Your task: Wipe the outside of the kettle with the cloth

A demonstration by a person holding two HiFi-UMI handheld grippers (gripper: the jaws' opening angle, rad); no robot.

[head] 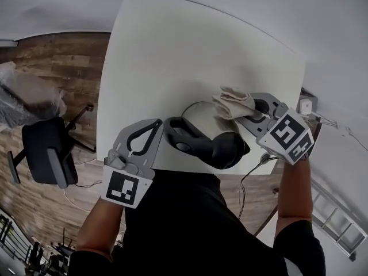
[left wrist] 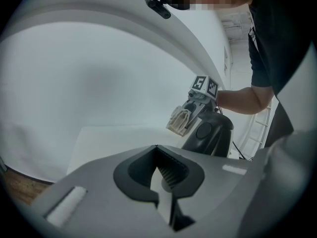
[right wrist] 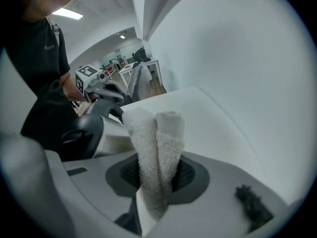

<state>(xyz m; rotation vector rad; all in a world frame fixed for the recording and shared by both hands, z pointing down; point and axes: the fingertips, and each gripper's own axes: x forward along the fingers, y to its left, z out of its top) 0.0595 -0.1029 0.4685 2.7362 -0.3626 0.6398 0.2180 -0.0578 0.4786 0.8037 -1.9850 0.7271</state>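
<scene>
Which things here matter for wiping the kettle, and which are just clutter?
Job:
kettle
cloth, clamped in the right gripper jaws
left gripper, jaws shut, empty
white table

Lying about:
office chair
plastic-wrapped bundle

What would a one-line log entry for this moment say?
right gripper: shut on cloth, held at kettle top | left gripper: shut, empty, near handle | kettle: upright on table

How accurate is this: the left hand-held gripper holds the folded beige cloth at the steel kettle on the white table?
Wrong side: the right hand-held gripper holds the folded beige cloth at the steel kettle on the white table, as the right gripper view shows.
</scene>
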